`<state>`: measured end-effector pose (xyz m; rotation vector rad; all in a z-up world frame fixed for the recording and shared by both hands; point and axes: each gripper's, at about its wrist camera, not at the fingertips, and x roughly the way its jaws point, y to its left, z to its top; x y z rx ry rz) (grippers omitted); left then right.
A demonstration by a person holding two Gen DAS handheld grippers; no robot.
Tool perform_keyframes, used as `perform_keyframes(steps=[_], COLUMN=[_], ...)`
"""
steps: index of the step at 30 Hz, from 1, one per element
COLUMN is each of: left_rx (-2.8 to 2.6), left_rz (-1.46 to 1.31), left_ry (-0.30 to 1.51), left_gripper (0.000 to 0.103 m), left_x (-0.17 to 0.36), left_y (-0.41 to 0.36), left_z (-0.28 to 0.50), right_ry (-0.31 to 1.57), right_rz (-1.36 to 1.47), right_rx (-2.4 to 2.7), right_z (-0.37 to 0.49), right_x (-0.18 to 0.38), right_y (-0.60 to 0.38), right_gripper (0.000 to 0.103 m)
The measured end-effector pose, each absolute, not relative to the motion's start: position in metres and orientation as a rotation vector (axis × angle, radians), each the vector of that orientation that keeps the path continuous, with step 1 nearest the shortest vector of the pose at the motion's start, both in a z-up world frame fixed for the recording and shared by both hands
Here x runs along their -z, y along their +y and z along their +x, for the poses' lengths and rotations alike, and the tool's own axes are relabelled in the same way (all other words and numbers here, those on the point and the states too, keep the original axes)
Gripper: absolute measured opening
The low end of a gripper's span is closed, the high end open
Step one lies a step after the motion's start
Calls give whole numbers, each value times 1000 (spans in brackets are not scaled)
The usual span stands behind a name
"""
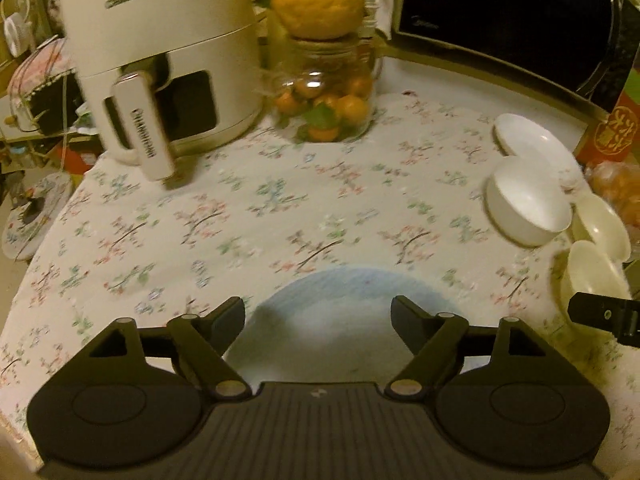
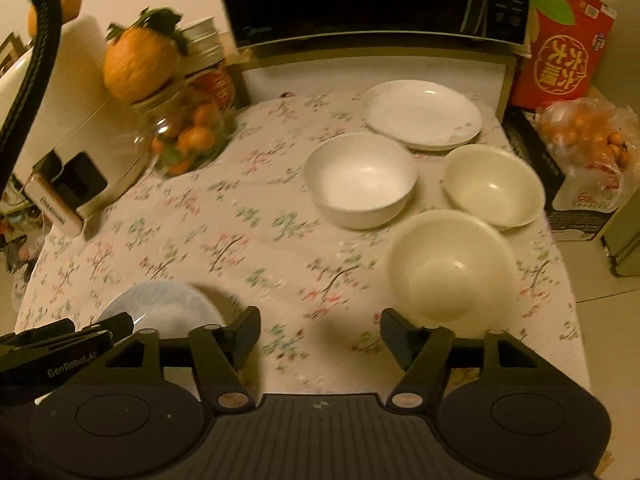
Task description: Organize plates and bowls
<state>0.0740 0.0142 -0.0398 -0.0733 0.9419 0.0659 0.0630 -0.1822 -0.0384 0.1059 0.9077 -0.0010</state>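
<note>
A pale blue plate (image 1: 340, 320) lies near the table's front edge, right under my open, empty left gripper (image 1: 319, 314); it also shows in the right wrist view (image 2: 160, 306). A white plate (image 2: 422, 114) lies at the back right. In front of it stand a white bowl (image 2: 360, 180) and two cream bowls, one further back (image 2: 494, 186) and one nearer (image 2: 450, 264). My right gripper (image 2: 320, 328) is open and empty, hovering just in front and left of the nearer cream bowl. The white bowl (image 1: 528, 200) and white plate (image 1: 532, 136) show at right in the left wrist view.
A white air fryer (image 1: 160, 52) and a glass jar of small oranges (image 1: 324, 96) topped by a large citrus fruit stand at the back left. A black microwave (image 2: 372, 0) stands at the back. A red box (image 2: 560, 48) and a bag of oranges (image 2: 588, 136) sit off the table's right.
</note>
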Motion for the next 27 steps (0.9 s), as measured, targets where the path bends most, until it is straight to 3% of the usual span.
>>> perform_keyframes(steps=[11, 27], left_rx=[-3, 31], left_rz=[-11, -13], left_ry=[927, 938], left_gripper=[92, 97], left_x=[27, 29], left_y=[-31, -82], left_z=[112, 178], right_ry=[881, 831], right_rz=[177, 321], right_rx=[66, 240], right_z=[91, 136], right_x=[22, 15], right_y=[-233, -325], right_gripper=[88, 91])
